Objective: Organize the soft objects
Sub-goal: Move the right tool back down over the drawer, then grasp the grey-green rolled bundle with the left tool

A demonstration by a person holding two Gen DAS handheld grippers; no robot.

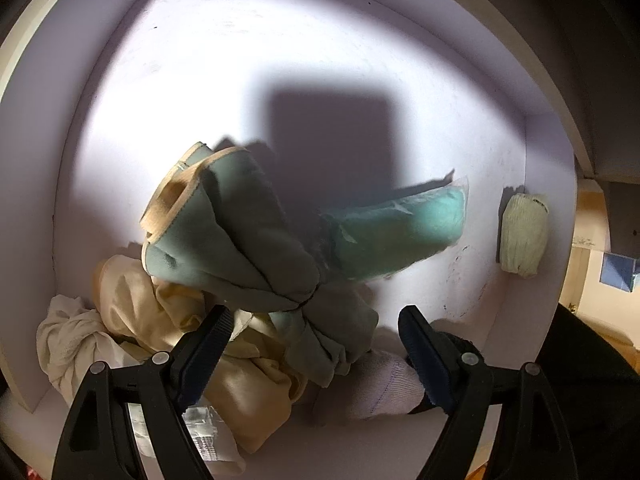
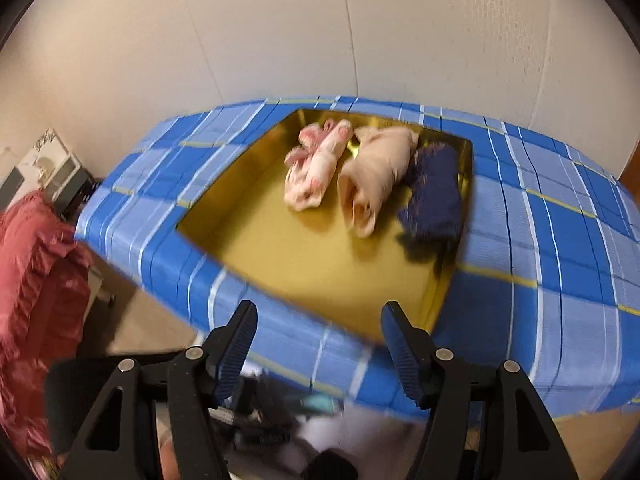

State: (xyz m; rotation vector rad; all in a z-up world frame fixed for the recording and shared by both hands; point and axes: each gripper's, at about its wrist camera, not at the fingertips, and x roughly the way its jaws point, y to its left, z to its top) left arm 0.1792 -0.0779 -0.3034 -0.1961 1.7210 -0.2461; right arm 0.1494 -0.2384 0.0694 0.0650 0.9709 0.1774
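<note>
In the left wrist view a teal cloth bundle [image 1: 240, 240] with a beige band sits on top of a heap of cream and yellow cloths [image 1: 168, 320] in a white box [image 1: 280, 60]. It looks blurred. My left gripper [image 1: 316, 320] stands open just in front of the bundle, its pads clear of the cloth. A lavender sock [image 1: 384, 384] lies by the right finger. In the right wrist view my right gripper [image 2: 319, 312] is open with nothing between its fingers, over the near edge of a gold tray [image 2: 280, 256]. The tray holds a pink-patterned roll [image 2: 316, 164], a pale pink roll [image 2: 376, 172] and a navy roll [image 2: 432, 196].
A rolled pale green sock [image 1: 522, 234] lies alone at the box's right wall. The gold tray rests on a blue plaid cloth [image 2: 540, 240] over a table by a cream wall. Red fabric [image 2: 36, 280] hangs at the left, and dark clutter lies on the floor below.
</note>
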